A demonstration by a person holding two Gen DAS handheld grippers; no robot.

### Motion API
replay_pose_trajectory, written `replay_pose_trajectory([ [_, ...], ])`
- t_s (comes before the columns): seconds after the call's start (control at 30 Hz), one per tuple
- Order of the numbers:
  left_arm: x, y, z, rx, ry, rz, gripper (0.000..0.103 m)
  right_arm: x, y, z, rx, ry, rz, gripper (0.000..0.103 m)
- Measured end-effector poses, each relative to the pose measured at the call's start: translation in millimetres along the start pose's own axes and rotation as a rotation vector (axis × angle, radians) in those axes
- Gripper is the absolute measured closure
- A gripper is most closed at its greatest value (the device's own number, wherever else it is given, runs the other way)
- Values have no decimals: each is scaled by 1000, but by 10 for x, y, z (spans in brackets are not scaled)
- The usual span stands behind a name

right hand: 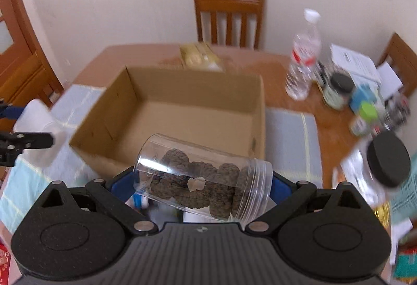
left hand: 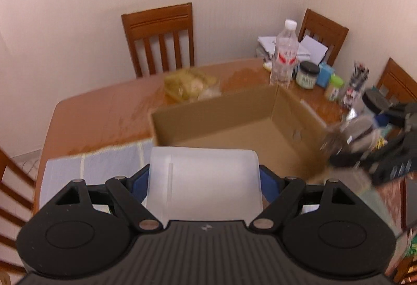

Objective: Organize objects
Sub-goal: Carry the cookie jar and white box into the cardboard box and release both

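Both of my jaws are pinching something: my left gripper (left hand: 204, 180) presses its blue pads on the sides of a frosted white container (left hand: 204, 182), and my right gripper (right hand: 203, 186) clamps a clear jar (right hand: 202, 177) lying crosswise and tilted, its threaded mouth to the right, dark wrinkled lumps inside. Only my right view shows those contents sharply; from my left view the same jar is a blur at the right edge, in front of a black lid (left hand: 376, 100). Beyond both loads sits the wooden table (left hand: 104, 107) with a pale blue checked cloth (left hand: 104, 165) and an open cardboard box (right hand: 182, 107), bare inside, standing on it. Wooden chairs (right hand: 229, 16) stand against a plain cream wall; my right view alone shows a wooden door (right hand: 15, 50) at the left. Behind the box lies a yellowish bag (right hand: 200, 57). Right of it stand a water bottle (left hand: 284, 50) with a red label and a dark-lidded jar (left hand: 307, 75); no writing is legible.
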State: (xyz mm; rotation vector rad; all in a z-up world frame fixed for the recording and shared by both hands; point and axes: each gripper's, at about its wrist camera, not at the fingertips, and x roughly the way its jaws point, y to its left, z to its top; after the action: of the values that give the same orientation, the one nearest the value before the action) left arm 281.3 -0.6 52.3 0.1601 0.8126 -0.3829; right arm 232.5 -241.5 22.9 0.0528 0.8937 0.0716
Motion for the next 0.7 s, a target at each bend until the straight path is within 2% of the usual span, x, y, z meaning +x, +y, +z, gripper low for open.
replay_pose_trajectory([
  [0.17, 404, -108, 247, -17, 14, 3, 21, 341, 67, 251, -43, 17, 18, 1],
  [0.33, 730, -139, 257, -64, 55, -15, 20, 602, 56, 274, -35, 60, 29, 1],
  [0.47, 754, -124, 253, -85, 50, -17, 11, 611, -7, 230, -31, 52, 27, 0],
  [0.57, 695, -73, 275, -109, 40, -44, 9, 559, -39, 221, -36, 36, 23, 0],
  [0.7, 590, -54, 258, -111, 20, -9, 5, 459, -54, 198, -46, 7, 8, 0],
])
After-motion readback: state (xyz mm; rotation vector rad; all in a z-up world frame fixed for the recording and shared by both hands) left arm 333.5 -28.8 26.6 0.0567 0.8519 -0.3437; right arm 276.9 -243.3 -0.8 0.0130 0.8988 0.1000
